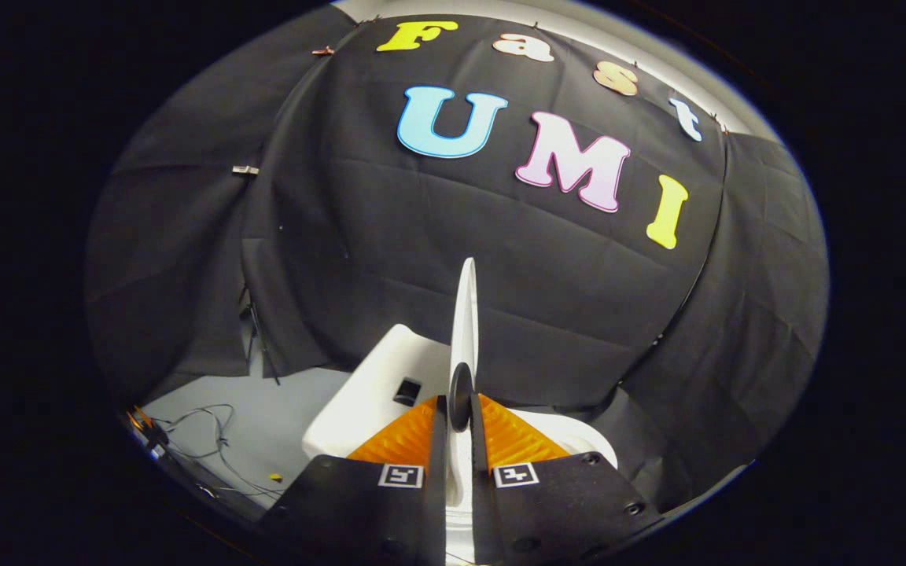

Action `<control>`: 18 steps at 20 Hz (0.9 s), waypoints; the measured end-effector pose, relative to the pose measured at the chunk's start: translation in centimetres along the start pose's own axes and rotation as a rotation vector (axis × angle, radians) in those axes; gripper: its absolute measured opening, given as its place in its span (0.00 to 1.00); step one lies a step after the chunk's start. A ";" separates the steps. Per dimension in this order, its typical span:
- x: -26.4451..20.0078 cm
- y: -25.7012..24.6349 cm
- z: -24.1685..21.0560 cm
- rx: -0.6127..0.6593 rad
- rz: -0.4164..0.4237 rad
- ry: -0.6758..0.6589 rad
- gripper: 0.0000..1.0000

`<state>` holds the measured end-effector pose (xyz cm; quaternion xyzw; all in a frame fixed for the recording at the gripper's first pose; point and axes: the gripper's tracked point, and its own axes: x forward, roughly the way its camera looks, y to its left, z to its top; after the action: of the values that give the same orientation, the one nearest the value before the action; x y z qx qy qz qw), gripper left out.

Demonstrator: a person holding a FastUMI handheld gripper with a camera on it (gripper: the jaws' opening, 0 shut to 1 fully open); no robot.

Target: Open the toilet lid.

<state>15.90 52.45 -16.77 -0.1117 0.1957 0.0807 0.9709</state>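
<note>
The white toilet lid (465, 314) stands raised on edge, seen end-on as a thin curved blade rising straight up from between my fingers. My gripper (459, 417) is shut on the lid's edge, one finger pressed on each face. Left of the lid sits the white cistern (378, 385) with a dark flush button (406, 391) on top. Right of the fingers a curved part of the white seat or bowl rim (579, 436) shows. The bowl's inside is hidden behind the gripper body.
Black cloth walls close in behind and to both sides of the toilet. On the grey floor (280, 417) to the left lie loose cables (201, 428) and a small yellow scrap (275, 476). A stand's thin legs (256, 338) lean by the left wall.
</note>
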 end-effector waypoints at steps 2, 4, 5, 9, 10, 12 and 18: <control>-0.4 -0.3 -0.1 0.018 -0.012 -0.008 0.19; -1.1 -0.2 0.1 0.037 -0.006 -0.013 0.22; -1.3 0.1 0.2 0.047 0.010 -0.018 0.27; -2.7 1.1 0.2 0.049 0.069 -0.024 0.62; -3.3 1.4 0.5 0.054 0.088 -0.026 0.70; -3.9 1.7 0.4 0.054 0.111 -0.031 0.88; -7.0 -0.6 2.8 0.080 0.111 -0.115 0.99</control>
<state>10.67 51.82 -11.36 -0.0570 0.1486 0.1327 0.9783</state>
